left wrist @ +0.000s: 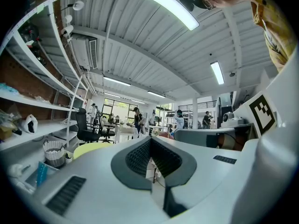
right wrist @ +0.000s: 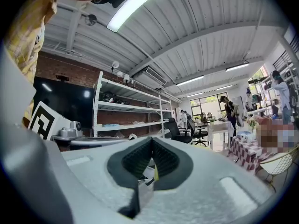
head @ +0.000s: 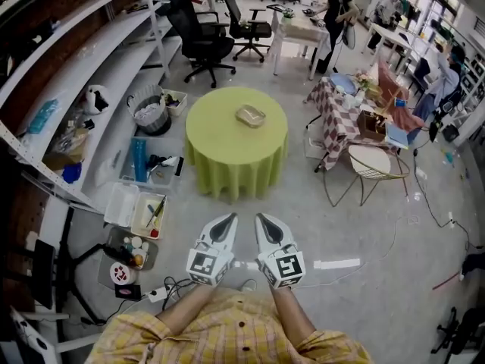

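**Near the waist, both grippers empty**

Just before the plaid shirt (head: 227, 332), the left gripper (head: 227, 222) and right gripper (head: 263, 222) are hovering side by side over the floor (head: 364, 226). Their fingers are pressing together on nothing, since nothing seems within reach. Farther ahead, a tan, lumpy pouch (head: 251, 115) is sitting near the centre of the round green-draped surface (head: 227, 146).

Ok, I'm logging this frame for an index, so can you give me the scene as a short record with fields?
left gripper: shut, empty, held in the air
right gripper: shut, empty, close beside the left one
nearest thing: round green table, ahead, apart from both
on table: one tan object
beside table: white chair
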A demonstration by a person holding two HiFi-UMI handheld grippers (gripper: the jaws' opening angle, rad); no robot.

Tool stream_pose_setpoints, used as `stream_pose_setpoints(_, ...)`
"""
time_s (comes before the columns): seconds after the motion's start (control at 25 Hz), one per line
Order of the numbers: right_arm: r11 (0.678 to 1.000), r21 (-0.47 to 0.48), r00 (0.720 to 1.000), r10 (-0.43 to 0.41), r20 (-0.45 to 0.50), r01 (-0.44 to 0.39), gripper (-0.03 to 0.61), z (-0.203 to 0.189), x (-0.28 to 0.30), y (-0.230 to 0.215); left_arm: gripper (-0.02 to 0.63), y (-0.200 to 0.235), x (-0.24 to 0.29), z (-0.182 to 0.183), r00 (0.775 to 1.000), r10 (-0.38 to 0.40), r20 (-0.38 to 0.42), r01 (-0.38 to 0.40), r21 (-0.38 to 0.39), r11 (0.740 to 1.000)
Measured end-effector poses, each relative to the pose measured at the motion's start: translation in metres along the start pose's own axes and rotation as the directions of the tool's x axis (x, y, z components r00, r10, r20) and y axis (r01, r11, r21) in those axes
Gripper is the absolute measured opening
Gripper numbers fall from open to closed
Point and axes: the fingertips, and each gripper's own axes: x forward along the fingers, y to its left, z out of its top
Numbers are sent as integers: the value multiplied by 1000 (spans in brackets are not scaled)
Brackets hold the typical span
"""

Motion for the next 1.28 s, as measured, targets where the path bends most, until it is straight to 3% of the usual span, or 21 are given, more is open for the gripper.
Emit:
stream_pose_setpoints(0.44, 999, 22, 998, 40, 46, -41, -2, 2, -8, -25, 5, -12, 16, -10, 998, 68, 0, -68, -6, 998)
stream_pose_setpoints(0.64, 999, 23, 999, 42, 20, -42, -2, -9, 9, -41, 5, -3, 41, -17, 998, 56, -16, -56, -7, 998)
stream_pose_setpoints(0.92, 1000, 7, 999, 28, 16, -28, -2, -8, 71, -69, 5, 44, 88, -20, 999, 38, -23, -38, -13, 999)
stream_pose_setpoints(1.28, 1000, -14, 1000, 12, 23, -12, -2, 14, 183, -102, 5, 134, 167, 10, 1000, 9, -4, -9, -21, 1000)
